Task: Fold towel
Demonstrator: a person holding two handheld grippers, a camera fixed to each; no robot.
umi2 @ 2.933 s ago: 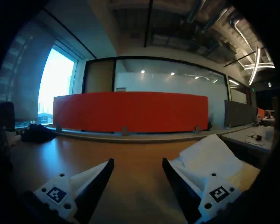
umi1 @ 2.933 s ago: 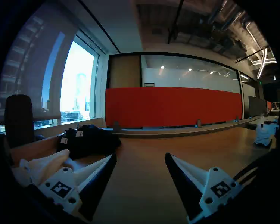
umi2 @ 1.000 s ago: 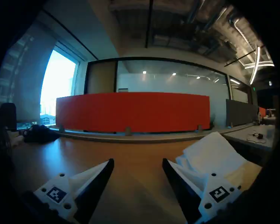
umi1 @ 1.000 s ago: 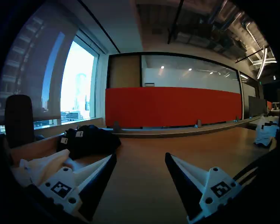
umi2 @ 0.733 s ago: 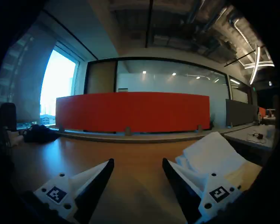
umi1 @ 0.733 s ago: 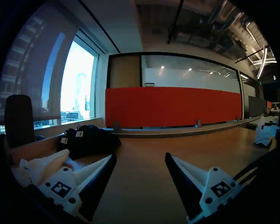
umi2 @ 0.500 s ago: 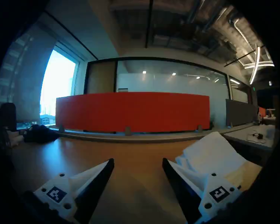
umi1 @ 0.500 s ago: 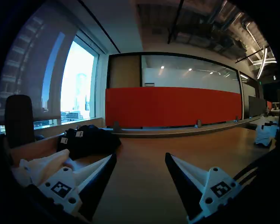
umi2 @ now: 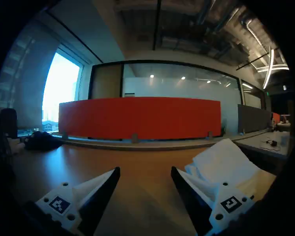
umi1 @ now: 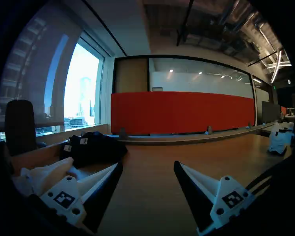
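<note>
In the right gripper view a folded white towel (umi2: 225, 162) lies on the wooden table (umi2: 147, 165), just behind the right finger. My right gripper (umi2: 144, 173) rests low over the table, open, nothing between its fingers. In the left gripper view my left gripper (umi1: 147, 167) also sits low over the wooden table (umi1: 210, 153), open and holding nothing. A crumpled cream cloth (umi1: 43, 177) lies behind its left finger.
A black bag (umi1: 94, 147) sits on the table at the left, also small in the right gripper view as the black bag (umi2: 40, 141). A red divider (umi1: 183, 112) runs along the far edge. A white object (umi1: 279, 139) stands far right. A dark chair back (umi1: 19, 126) is at the left.
Almost nothing differs; the right gripper view shifted slightly since 2.9 s ago, and both grippers have stayed open and still.
</note>
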